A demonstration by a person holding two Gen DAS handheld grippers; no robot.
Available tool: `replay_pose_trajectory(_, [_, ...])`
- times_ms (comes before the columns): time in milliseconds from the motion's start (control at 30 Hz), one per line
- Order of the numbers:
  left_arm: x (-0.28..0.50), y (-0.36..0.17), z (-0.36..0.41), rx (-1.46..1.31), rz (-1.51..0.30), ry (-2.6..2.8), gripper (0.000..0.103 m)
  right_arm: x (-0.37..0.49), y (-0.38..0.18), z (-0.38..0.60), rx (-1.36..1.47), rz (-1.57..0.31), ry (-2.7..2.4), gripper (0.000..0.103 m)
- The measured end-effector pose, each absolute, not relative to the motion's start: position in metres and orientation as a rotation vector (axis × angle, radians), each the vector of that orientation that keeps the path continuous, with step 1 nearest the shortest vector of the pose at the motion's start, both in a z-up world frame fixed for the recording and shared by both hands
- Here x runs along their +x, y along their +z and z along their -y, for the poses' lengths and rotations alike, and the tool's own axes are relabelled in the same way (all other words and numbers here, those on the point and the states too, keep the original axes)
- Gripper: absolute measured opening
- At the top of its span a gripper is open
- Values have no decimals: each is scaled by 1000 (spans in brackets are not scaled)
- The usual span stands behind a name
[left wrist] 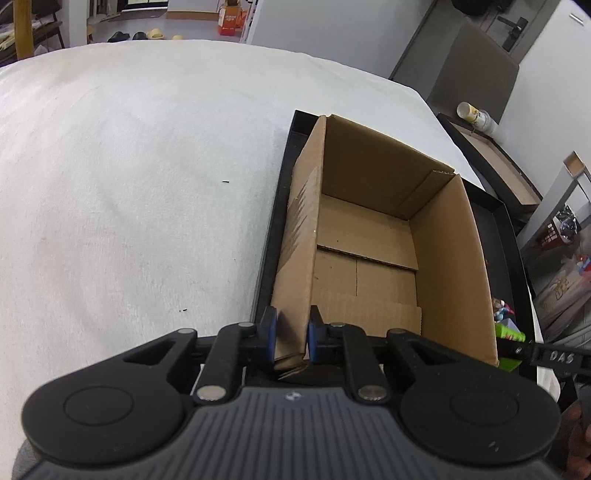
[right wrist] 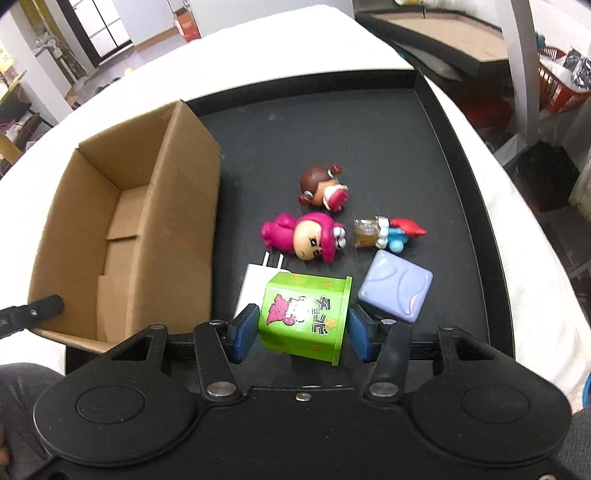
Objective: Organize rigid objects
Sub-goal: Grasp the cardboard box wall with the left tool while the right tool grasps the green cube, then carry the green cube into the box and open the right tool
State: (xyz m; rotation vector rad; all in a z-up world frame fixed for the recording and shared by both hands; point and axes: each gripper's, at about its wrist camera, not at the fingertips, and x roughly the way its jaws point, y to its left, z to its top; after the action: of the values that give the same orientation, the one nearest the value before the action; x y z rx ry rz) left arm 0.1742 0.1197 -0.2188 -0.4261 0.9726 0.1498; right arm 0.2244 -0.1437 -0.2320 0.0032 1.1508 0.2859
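Observation:
An open cardboard box (left wrist: 369,236) stands on a black tray (left wrist: 273,221); nothing lies inside it. My left gripper (left wrist: 290,332) is shut on the box's near left wall. In the right wrist view the box (right wrist: 122,229) is at the left of the tray (right wrist: 461,155). My right gripper (right wrist: 301,323) has its pads on both sides of a green toy cup (right wrist: 306,314) lying on its side; the pads touch it. Beyond lie a pink figurine (right wrist: 303,236), a brown-haired figurine (right wrist: 323,190), a red-and-blue figurine (right wrist: 388,232), a lilac block (right wrist: 397,290) and a white charger (right wrist: 256,284).
The tray sits on a white cloth-covered table (left wrist: 129,166). A second black tray with a brown floor (right wrist: 443,33) stands beyond the table's far right. A dark chair (left wrist: 472,70) and shelves with clutter stand around the table.

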Motion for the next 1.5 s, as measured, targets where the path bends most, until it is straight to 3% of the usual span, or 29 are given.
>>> replay_pose_trajectory(800, [168, -222, -124, -493, -990, 144, 17, 230, -150, 89, -99, -999, 424, 51])
replay_pose_trajectory(1500, [164, -225, -131, -547, -969, 120, 18, 240, -160, 19, -137, -992, 579, 51])
